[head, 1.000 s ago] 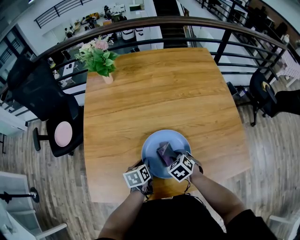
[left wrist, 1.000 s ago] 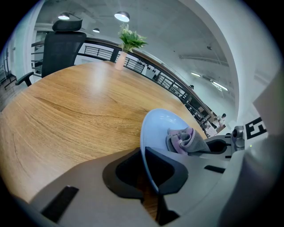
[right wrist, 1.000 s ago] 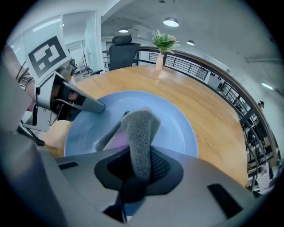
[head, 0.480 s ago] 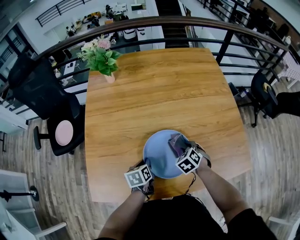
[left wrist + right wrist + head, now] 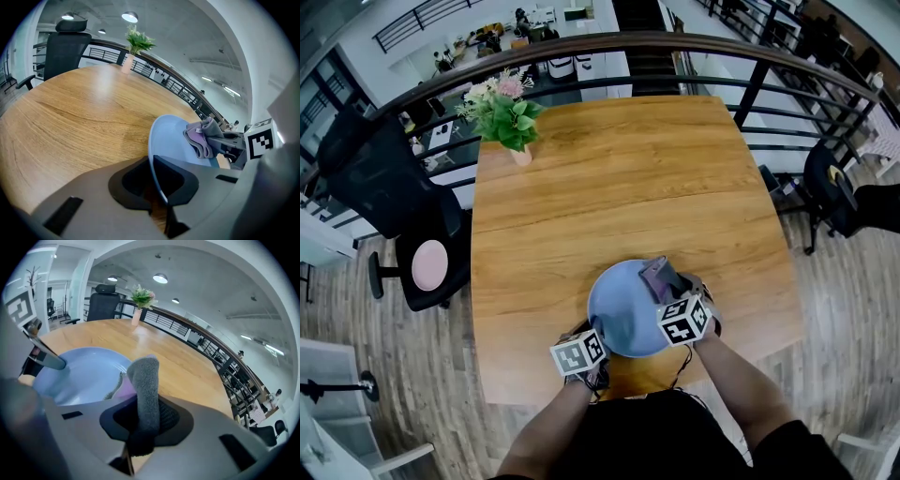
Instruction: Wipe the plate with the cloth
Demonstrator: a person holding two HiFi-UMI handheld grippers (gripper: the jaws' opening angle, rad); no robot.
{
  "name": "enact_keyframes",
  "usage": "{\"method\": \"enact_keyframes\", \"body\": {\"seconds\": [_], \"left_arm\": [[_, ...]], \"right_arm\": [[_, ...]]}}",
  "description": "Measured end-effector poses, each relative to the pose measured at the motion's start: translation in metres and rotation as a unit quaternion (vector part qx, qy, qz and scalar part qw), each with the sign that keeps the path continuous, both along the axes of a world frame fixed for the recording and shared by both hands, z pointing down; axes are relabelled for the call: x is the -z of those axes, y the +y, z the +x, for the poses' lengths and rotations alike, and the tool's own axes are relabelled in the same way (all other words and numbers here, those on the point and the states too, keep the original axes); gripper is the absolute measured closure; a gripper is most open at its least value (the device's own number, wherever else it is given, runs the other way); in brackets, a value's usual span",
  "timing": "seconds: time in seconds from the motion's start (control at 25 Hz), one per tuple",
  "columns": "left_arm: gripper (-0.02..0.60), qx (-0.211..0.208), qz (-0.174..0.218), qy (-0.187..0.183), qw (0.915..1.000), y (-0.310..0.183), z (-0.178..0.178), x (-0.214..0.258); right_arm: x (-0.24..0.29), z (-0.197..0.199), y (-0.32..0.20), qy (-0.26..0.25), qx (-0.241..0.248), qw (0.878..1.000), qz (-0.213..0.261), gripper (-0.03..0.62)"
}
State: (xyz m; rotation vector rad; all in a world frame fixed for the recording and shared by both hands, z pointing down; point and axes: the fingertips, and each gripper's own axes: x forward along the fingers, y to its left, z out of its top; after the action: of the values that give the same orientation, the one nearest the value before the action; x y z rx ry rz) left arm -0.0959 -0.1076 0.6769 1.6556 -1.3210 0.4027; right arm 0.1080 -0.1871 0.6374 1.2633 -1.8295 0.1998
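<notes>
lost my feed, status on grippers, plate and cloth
Left gripper shut on plate rim. Right gripper shut on cloth, at plate's far right edge. Flower vase at far corner, well off.

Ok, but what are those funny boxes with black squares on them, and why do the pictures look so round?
Those boxes are part of two hand-held grippers, each with two jaws, that a person squeezes. One picture comes from a camera on the person's head, looking down. The other two come from little cameras riding on each gripper, and their wide lenses bend everything round. On the wooden table there is a blue plate and, at the far corner, a vase of flowers. The left gripper pinches the plate's near rim. The right gripper is clamped on a grey and purple cloth, at the plate's far right edge, for wiping.
</notes>
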Motion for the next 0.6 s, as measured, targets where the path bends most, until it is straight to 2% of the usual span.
{"method": "enact_keyframes", "body": {"seconds": [0.12,0.24,0.4,0.6], "left_arm": [[0.538,0.001,-0.001,0.001,1.0000,0.001,0.000,0.000],[0.538,0.002,-0.001,0.000,1.0000,0.000,0.000,-0.001],[0.538,0.004,0.000,-0.001,1.0000,0.000,0.001,0.000],[0.538,0.007,-0.001,-0.001,1.0000,0.000,0.000,0.000]], "right_arm": [[0.010,0.001,-0.002,-0.033,-0.021,0.999,0.013,0.522],[0.014,-0.005,-0.001,-0.081,-0.031,0.996,0.000,0.522],[0.012,-0.025,0.011,-0.149,-0.033,0.988,-0.039,0.522],[0.001,-0.062,0.037,-0.200,-0.015,0.974,-0.101,0.522]]}}
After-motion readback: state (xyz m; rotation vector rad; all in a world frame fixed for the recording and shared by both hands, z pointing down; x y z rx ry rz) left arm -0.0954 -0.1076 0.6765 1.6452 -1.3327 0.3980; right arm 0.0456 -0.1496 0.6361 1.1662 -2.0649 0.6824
